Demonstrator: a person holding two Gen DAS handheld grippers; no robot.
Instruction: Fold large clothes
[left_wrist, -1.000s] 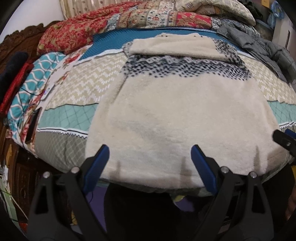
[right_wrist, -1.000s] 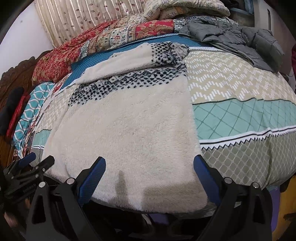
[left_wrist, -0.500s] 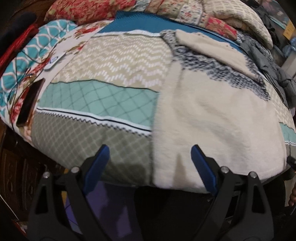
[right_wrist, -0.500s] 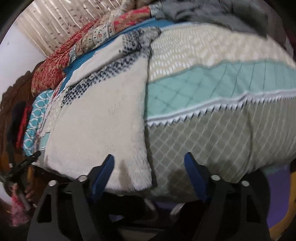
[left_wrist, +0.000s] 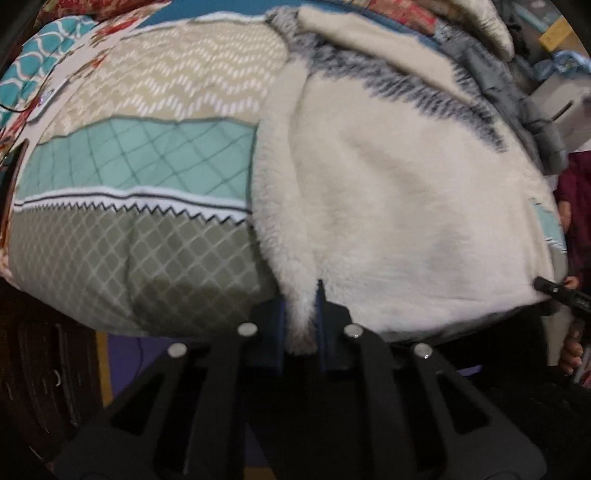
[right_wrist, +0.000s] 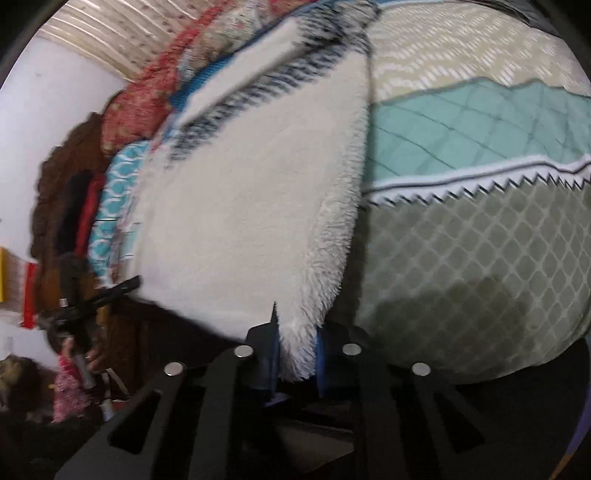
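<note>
A cream fleece sweater (left_wrist: 399, 192) with a black-and-white patterned band near its top lies flat on the bed; it also shows in the right wrist view (right_wrist: 251, 206). My left gripper (left_wrist: 301, 314) is shut on the sweater's near left hem corner at the bed's front edge. My right gripper (right_wrist: 295, 347) is shut on the near right hem corner. The tip of the right gripper (left_wrist: 554, 290) shows at the hem in the left wrist view, and the left gripper (right_wrist: 110, 291) shows at the far left in the right wrist view.
The bed has a quilt (left_wrist: 140, 158) in beige, teal and olive patterns (right_wrist: 480, 155). A grey padded jacket (left_wrist: 532, 110) lies at the far right of the bed. Red patterned pillows (right_wrist: 147, 99) and a dark wooden headboard (right_wrist: 62, 177) stand at the far side.
Both grippers have moved apart to the sweater's near hem corners and closed on them. A second ago both were open in front of the hem.
</note>
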